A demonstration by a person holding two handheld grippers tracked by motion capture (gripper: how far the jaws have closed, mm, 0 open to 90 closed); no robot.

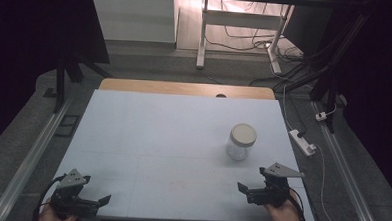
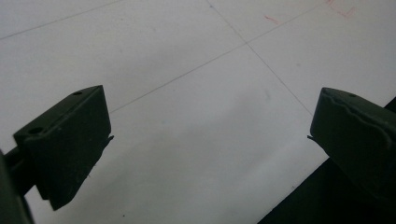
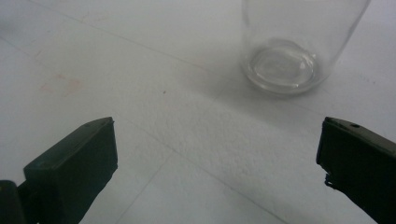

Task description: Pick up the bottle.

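Near the table (image 1: 148, 133) front edge, both grippers apart, lidded jar (image 1: 241, 141) untouched.

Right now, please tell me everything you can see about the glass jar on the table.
The glass jar looks like clear glass with a round, pale cream lid closing its top. It appears empty; the right gripper view shows its thick round base through the wall. It stands upright on the right half of the white table, resting on the surface alone. Nothing else touches it. The right gripper is nearest, apart from it, jaws open.
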